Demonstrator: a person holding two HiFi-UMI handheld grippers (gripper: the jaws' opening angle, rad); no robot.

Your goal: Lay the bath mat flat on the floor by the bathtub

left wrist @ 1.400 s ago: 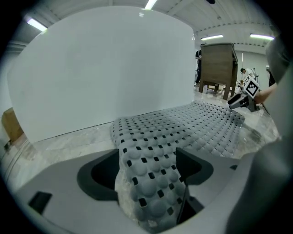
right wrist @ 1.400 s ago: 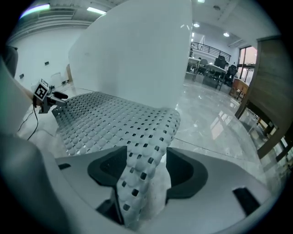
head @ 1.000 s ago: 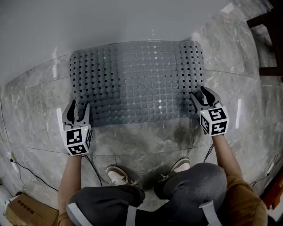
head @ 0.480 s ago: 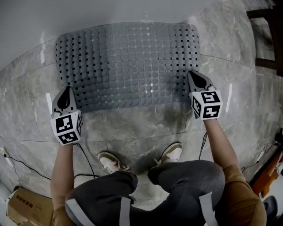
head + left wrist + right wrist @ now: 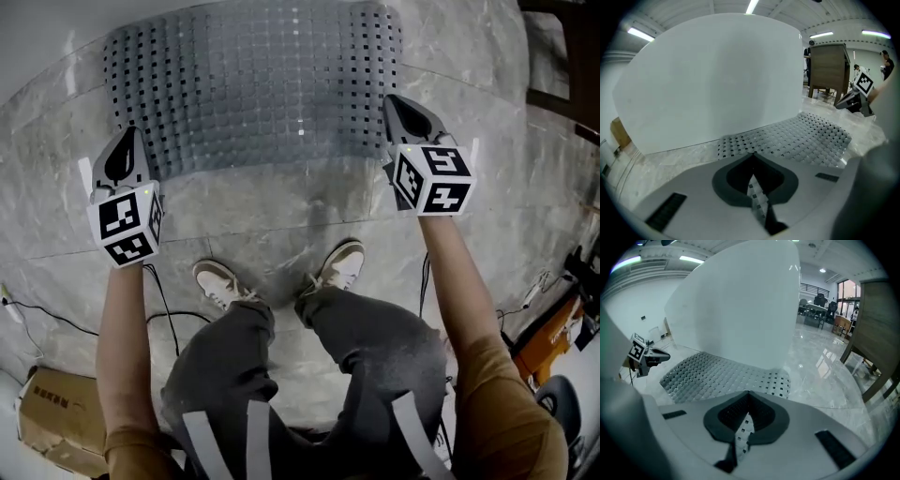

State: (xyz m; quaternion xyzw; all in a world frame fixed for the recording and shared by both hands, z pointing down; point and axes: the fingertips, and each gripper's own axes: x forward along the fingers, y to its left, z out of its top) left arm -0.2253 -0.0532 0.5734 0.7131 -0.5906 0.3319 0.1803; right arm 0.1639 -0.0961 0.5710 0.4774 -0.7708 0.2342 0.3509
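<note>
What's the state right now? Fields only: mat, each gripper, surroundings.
mat: grey perforated bath mat, spread out between the two grippers
left gripper: fingers shut on the bath mat's near left corner
right gripper: fingers shut on the bath mat's near right corner
surroundings: white bathtub along the mat's far edge; grey marble floor

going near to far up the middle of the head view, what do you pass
dark grey trousers → white and tan shoes → grey perforated rubber bath mat → white bathtub wall
</note>
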